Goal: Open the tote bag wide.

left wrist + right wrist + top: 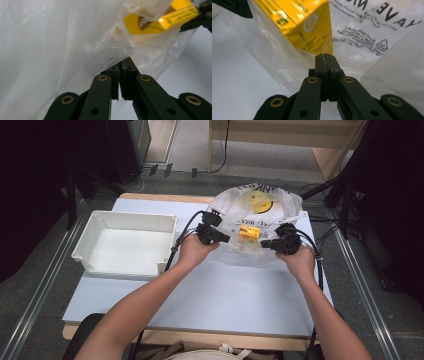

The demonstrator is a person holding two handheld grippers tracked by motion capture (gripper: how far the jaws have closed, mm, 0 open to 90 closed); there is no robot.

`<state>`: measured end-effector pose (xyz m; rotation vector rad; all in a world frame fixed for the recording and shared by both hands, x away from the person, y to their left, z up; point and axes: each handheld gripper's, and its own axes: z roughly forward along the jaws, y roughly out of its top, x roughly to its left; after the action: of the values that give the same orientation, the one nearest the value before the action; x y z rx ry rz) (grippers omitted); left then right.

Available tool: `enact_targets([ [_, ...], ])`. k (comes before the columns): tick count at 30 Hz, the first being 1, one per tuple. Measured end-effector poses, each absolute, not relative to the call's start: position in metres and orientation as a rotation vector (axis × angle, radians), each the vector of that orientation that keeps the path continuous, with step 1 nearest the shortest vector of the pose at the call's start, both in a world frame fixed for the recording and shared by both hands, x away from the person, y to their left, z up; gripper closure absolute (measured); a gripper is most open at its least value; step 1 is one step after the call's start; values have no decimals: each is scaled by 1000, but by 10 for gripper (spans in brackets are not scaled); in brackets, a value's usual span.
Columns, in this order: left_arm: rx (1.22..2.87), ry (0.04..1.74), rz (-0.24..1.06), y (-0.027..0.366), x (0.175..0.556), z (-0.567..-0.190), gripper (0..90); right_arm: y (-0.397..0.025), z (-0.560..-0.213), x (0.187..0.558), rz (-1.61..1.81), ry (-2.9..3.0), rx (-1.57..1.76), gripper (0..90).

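Note:
A clear plastic bag with black print and a yellow smiley lies at the back of the table. A yellow carton sits in its mouth. My left gripper holds the bag's left rim, and in the left gripper view the jaws are pressed together on a fold of plastic, with the carton beyond. My right gripper is shut on the bag's right rim. Its jaws meet just under the carton, among the printed plastic.
An empty white bin stands at the table's left. The pale table top stretches bare toward the near edge. Table rails run along both sides, and cables trail from each gripper.

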<state>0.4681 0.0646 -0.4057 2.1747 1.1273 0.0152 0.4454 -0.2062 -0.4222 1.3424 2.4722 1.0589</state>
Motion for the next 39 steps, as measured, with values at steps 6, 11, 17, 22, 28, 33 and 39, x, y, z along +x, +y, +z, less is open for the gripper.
enact_targets([
  [6,2172,1178,25,66,476,-419,880,-206,-439,444,1052,2476,1349,900],
  [11,2176,1196,34,68,479,-431,885,-209,-452,440,1045,2463,1350,900],
  [17,2155,1198,96,67,481,-445,900,-214,-465,436,1089,2433,1314,900],
  [22,2131,1173,203,67,480,-454,900,-223,-472,434,1139,2386,1267,900],
  [28,2106,1205,221,71,480,-466,900,-234,-478,433,1120,2364,1303,900],
  [33,2086,1230,258,73,481,-466,900,-243,-482,431,1117,2348,1352,900],
  [39,2080,1246,290,75,484,-467,900,-257,-483,429,1108,2311,1378,900],
])
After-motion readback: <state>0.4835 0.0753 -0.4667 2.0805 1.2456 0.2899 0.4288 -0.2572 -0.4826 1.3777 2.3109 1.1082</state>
